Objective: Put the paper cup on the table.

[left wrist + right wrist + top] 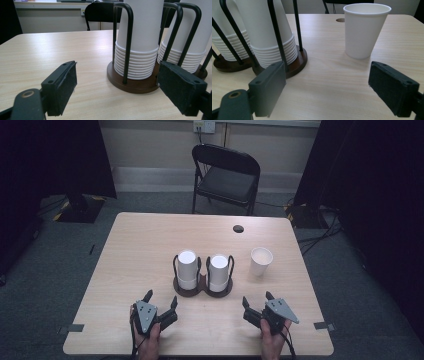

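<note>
Overhead high view facing forward; both low, close tool views sharing the cup holder [132, 85].

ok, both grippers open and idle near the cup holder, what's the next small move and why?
Probably ease the right gripper forward toward the upright white paper cup: its jaws stand open and empty, and that cup stands loose beside the dark wire two-stack cup holder. The left gripper can wait.

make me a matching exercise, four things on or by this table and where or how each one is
Things:
1. single paper cup
2. cup stacks
3. folding chair
4. left gripper

States:
a. upside down in a wire holder
b. beyond the table's far edge
c. upright, alone right of the holder
d. open, holding nothing

Pairs: 1-c, 2-a, 3-b, 4-d
</note>
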A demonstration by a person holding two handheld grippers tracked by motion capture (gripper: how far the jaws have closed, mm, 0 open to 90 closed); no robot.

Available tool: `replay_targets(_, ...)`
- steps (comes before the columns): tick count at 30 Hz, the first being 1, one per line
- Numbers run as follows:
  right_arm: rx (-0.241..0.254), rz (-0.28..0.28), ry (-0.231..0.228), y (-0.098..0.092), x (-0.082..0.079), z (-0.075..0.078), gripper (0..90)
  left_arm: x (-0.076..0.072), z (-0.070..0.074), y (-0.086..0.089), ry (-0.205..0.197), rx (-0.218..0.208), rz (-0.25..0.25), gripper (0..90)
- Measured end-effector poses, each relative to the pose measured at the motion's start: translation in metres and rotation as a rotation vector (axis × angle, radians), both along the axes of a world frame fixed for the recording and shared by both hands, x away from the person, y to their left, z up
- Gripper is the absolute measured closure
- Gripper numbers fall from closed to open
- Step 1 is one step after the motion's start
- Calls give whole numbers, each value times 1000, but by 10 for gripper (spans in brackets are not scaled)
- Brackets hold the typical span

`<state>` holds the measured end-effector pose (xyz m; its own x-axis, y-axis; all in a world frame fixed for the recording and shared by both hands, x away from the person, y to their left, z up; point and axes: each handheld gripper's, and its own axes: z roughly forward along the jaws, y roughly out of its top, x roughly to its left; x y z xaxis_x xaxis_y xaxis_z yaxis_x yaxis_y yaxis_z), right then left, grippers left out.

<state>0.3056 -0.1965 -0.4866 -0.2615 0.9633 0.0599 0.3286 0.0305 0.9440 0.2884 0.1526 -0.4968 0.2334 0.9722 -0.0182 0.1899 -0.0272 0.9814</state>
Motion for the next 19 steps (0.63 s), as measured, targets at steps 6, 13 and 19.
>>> replay_targets(6,11,-23,-22,-3,-9,-6,137,0,0,0,0,0,3,164)
replay_targets(13,-29,-28,-25,0,-10,-7,136,0,0,0,-3,2,3,164)
replay_targets(19,-20,-24,-28,-1,-10,-7,134,-1,0,-1,-5,3,3,164)
